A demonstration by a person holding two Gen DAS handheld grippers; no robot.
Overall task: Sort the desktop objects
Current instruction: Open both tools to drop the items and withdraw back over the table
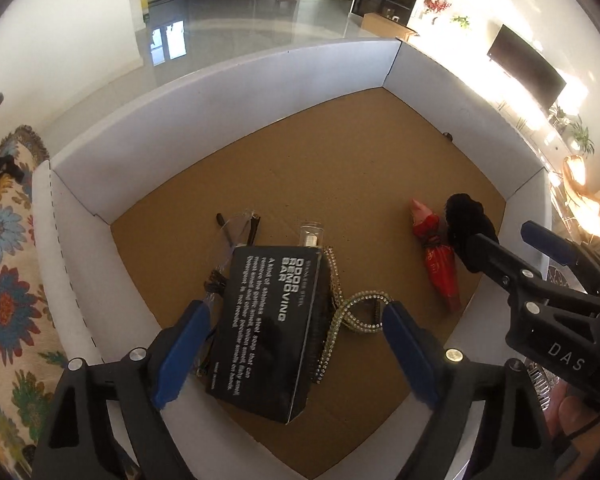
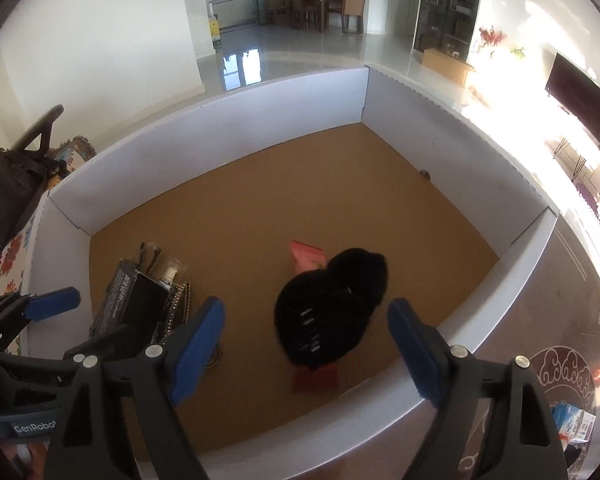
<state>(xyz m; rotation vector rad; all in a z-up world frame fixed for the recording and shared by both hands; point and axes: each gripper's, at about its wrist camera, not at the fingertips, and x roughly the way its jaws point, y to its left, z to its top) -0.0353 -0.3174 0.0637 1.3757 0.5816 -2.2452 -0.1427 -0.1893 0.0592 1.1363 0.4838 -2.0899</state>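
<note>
While I hold both tools over the box, this is how things lie.
Box: white-walled cardboard tray (image 1: 228,92) with a brown floor, seen from above in both wrist views.
Left gripper (image 1: 296,354): released, blue pads spread wide, nothing pressed between them; the black carton lies below the gap.
Black carton (image 1: 268,328): at 6 o'clock on the floor in the left view, lettered "ODOR REMOVING BAR".
Beaded chain (image 1: 348,312): touching the carton's 3 o'clock side.
Right gripper (image 2: 306,344): released, jaws apart, above the black fluffy item.
Black fluffy item (image 2: 332,308): near centre, lying on a red packet (image 2: 306,258).
</note>
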